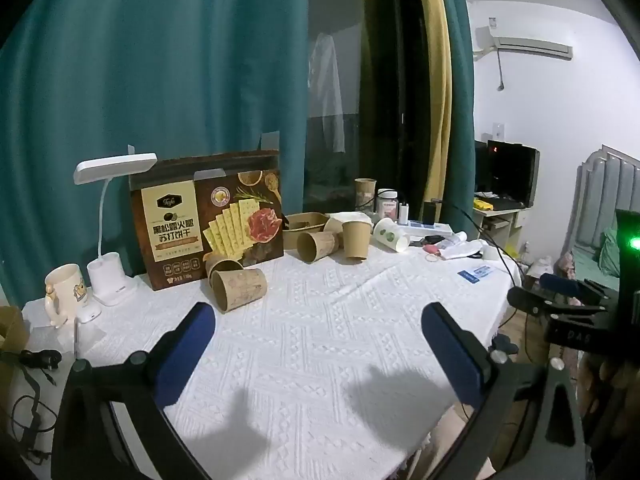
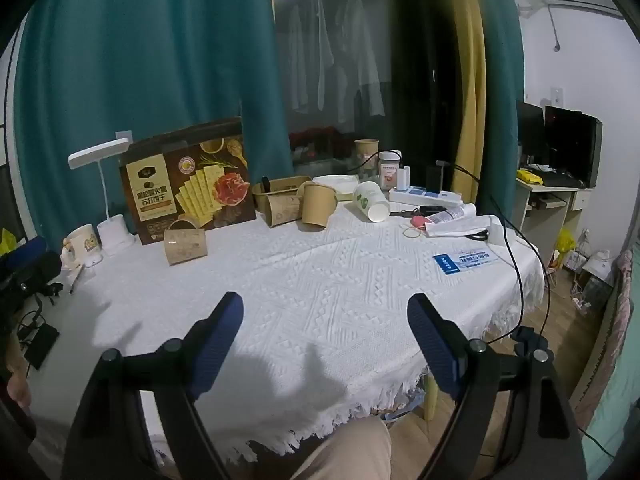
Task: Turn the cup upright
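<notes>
Left gripper (image 1: 318,322): jaws spread wide, blue pads (image 1: 182,354) well apart, nothing between them, nothing touched; hovering above the near part of the white tablecloth (image 1: 320,320). Right gripper (image 2: 325,314): likewise wide open, blue pads (image 2: 218,340) clear of everything, empty, poised over the near edge of the cloth above the fringe (image 2: 320,424). Also visible at the right edge of the left wrist view, beside a green light (image 1: 634,243).

Brown paper cup (image 1: 239,289) lying on its side on the cloth, just in front of the cracker box (image 1: 208,216), ahead and left of the left gripper. Long axis roughly level with the table, running left to right; open mouth turned toward the left and the near side, closed base toward the right. In the right wrist view, seen side-on (image 2: 186,246) as a tapered band. A second toppled cup (image 1: 222,265) tucked right behind it, against the box.

Farther back, more cups: one brown on its side (image 1: 316,246), one brown standing upright (image 1: 355,239), one white with green leaves on its side (image 1: 390,234), one upright at the rear (image 1: 365,192).

Table draped in a textured white cloth. At the left: white desk lamp (image 1: 112,216), cream mug (image 1: 66,290). At the right: power strip (image 2: 424,196), blue-and-white card (image 2: 466,261), black cable (image 2: 516,248). Behind: teal curtains (image 1: 160,80), dark window, yellow curtain (image 1: 434,80), white wall with an air conditioner (image 1: 528,46), a monitor (image 1: 508,172) on a side desk.
</notes>
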Action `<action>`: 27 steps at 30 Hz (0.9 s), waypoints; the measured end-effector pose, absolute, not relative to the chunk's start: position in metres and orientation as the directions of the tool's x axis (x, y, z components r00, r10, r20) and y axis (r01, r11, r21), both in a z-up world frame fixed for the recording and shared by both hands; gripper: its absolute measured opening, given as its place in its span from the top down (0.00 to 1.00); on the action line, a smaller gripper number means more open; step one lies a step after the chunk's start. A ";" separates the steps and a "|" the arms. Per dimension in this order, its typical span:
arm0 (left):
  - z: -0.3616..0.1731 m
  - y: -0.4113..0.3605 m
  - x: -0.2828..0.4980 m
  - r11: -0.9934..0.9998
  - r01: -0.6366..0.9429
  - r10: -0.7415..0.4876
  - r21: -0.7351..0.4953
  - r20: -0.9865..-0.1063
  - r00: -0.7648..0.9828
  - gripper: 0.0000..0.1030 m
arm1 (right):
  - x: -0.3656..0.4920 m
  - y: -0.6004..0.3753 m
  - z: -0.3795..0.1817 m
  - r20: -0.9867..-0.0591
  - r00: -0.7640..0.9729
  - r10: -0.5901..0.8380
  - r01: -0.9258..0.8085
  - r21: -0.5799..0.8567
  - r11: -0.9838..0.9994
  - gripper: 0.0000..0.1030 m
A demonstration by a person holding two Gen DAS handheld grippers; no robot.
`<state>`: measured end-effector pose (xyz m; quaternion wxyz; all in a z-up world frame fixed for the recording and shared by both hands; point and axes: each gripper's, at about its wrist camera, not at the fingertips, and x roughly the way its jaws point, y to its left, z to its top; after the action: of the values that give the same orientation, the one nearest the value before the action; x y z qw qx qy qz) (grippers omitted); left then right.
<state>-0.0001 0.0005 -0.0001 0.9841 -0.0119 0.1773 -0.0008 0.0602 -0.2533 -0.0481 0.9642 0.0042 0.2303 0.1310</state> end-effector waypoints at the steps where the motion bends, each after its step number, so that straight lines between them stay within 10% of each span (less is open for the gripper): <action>1: 0.000 0.000 0.000 1.000 -0.002 -0.006 -0.022 -0.351 0.936 0.00 | 0.060 -0.253 -0.048 -0.444 0.859 0.254 -0.250 0.068 0.966 0.20; 27: 0.009 0.000 0.001 0.999 0.029 -0.034 -0.020 -0.328 0.944 0.00 | 0.061 -0.255 -0.049 -0.450 0.857 0.252 -0.250 0.066 0.966 0.20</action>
<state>0.0006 -0.0003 0.0086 0.9859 -0.0074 0.1662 -0.0160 0.0609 -0.2546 -0.0489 0.9635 0.0027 0.2340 0.1302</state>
